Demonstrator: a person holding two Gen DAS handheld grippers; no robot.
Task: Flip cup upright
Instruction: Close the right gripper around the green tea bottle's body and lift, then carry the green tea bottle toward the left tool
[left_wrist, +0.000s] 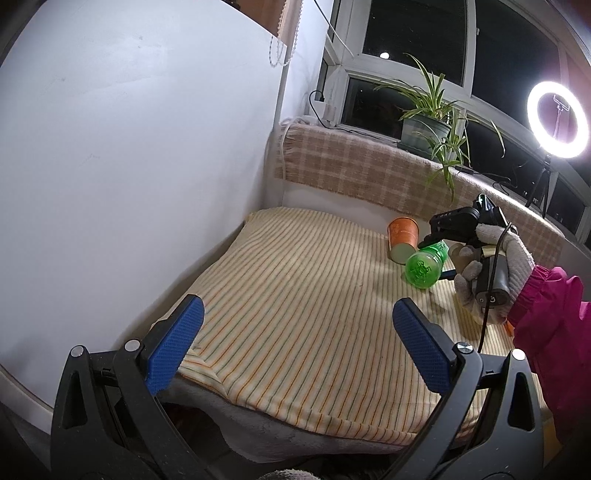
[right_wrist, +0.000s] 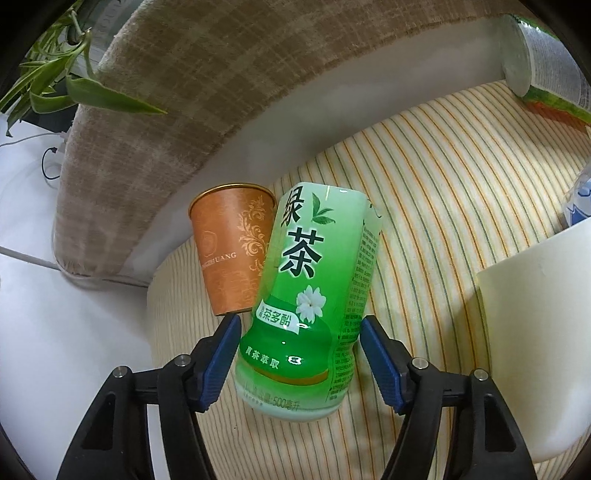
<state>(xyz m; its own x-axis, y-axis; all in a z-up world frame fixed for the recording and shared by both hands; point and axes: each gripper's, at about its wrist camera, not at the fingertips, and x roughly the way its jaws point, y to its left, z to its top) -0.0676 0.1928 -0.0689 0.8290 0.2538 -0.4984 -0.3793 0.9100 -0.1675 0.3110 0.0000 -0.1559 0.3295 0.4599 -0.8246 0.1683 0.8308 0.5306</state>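
Left gripper (left_wrist: 295, 325): black frame with blue, knurled finger pads (left_wrist: 176, 343), spread wide and holding nothing, poised above the striped cloth (left_wrist: 288, 295). Beyond its left finger rises a plain white wall (left_wrist: 129, 147); ahead and past its right finger lie the cups.

Orange paper cup (right_wrist: 232, 254): a tapered cylinder with pale scrollwork print, lying on its side just beyond the tip of the right gripper's left finger and pressed against the green cup's flank.

Green cup (right_wrist: 314, 295): translucent green plastic, smooth and glossy, round-shouldered, with a printed tea label bearing a white flower. It sits between the right gripper's fingers, tilted, with its far end leaning left toward the orange cup. In the left wrist view (left_wrist: 424, 267) it points its round end outward and appears raised off the cloth.

Right gripper (right_wrist: 299, 354): blue ribbed pads spread to either side of the green cup's lower body; the left pad sits at the cup's wall, the right pad stands slightly clear. Whether they truly pinch it cannot be told. A knit-gloved hand (left_wrist: 491, 273) in a magenta sleeve holds the tool.

Surface and room: soft cream cloth with thin orange and green stripes, backed by a beige plaid blanket (left_wrist: 369, 173); a spider plant (left_wrist: 432, 122) on the sill; dark window panes (left_wrist: 417, 33); a lit ring light (left_wrist: 557, 120) at far right.
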